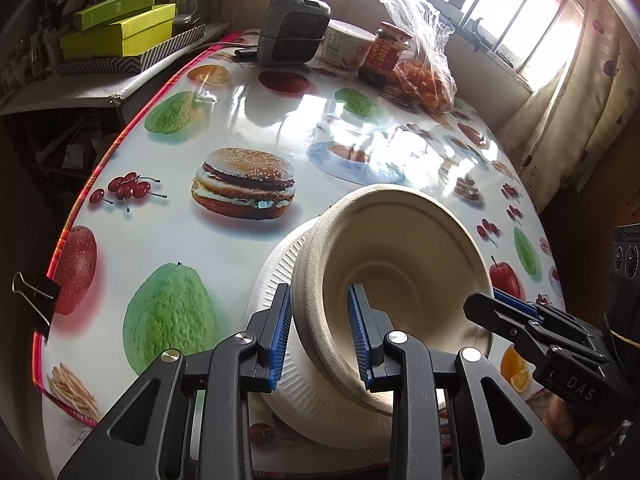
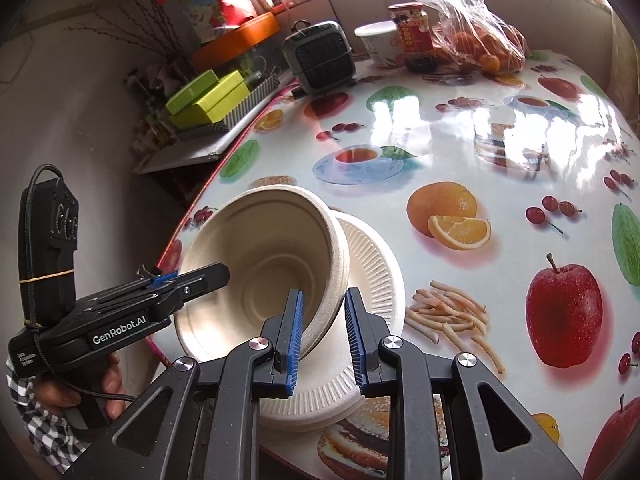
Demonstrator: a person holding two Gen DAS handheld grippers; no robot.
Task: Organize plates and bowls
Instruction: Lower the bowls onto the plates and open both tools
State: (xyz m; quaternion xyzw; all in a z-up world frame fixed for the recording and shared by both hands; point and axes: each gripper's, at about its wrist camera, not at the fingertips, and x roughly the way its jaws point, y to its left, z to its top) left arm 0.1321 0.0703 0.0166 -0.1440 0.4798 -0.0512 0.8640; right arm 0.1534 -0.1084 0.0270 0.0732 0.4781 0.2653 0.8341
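Step in hand: you're seating the bowls (image 1: 384, 280) onto the plates (image 1: 288, 360) near the table (image 1: 224, 120) edge closest to you. The bowls are tilted, base down on the plates, mouth tipped up toward you, not yet flat.

Left gripper (image 1: 320, 336): clenched on the near bowl rim, one pad outside the wall, one inside. Right gripper (image 2: 322, 332): jaws straddle the opposite rim, left pad touching the wall, right pad apart from it with a gap showing, so it reads as loosened, not gripping.

Next move, as I judge it: lower the raised side until the bowls sit level and centred on the plates, then let go with the left. Risk: the light stack slides on the glossy cloth.

Count: bowls look like two or three nested, rim lines too close to tell. Plates at least two stacked. Two grippers.
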